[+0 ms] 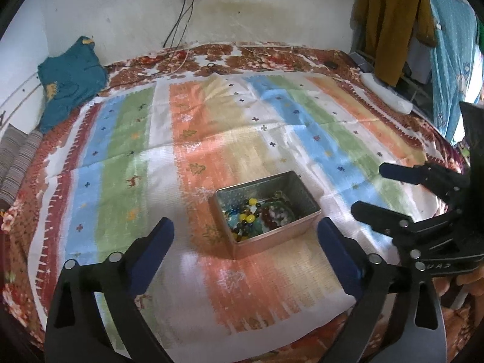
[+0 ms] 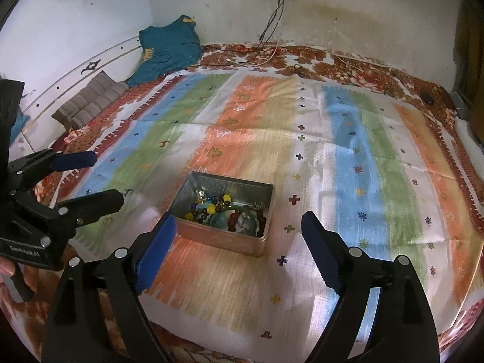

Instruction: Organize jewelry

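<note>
One striped cloth (image 1: 211,139) over floral bedspread (image 1: 266,54)

- On my left gripper (image 2: 90,178), seen from the right wrist camera, I read small white lettering on its black body; it looks like "GenRobot.AI", though the first letters are blurred.
- On my right gripper (image 1: 367,192), seen from the left wrist camera, I see white letters on its black body, reading roughly "UAS"; they look mirrored or upside down and I cannot read them with certainty.
- I find no other readable text.
</note>
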Demonstrator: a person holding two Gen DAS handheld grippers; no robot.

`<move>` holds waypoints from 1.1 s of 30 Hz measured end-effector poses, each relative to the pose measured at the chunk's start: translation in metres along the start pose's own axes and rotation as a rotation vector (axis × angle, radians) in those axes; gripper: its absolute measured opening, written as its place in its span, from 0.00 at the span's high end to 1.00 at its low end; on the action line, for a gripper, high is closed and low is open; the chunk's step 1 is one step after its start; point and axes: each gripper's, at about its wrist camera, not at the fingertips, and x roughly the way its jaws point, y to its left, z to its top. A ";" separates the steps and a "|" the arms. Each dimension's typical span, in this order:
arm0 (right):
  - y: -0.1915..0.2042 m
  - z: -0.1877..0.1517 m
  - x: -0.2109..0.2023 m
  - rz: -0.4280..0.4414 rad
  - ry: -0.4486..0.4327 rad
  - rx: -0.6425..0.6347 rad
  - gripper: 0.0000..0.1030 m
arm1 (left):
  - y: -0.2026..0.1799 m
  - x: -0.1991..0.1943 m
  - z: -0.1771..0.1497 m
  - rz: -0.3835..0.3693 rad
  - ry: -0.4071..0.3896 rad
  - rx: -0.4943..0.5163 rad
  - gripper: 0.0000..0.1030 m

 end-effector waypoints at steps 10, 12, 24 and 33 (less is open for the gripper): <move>-0.001 -0.010 -0.012 0.010 -0.027 0.010 0.11 | 0.002 -0.007 -0.009 0.035 -0.012 -0.014 0.06; 0.001 -0.011 -0.014 0.009 -0.033 0.007 0.10 | 0.003 -0.009 -0.010 0.033 -0.021 -0.024 0.06; 0.000 -0.017 -0.031 0.012 -0.095 0.021 0.07 | -0.009 -0.020 -0.016 0.064 -0.076 0.029 0.05; 0.001 -0.022 -0.040 0.000 -0.130 0.029 0.06 | -0.009 -0.024 -0.017 0.057 -0.093 0.011 0.05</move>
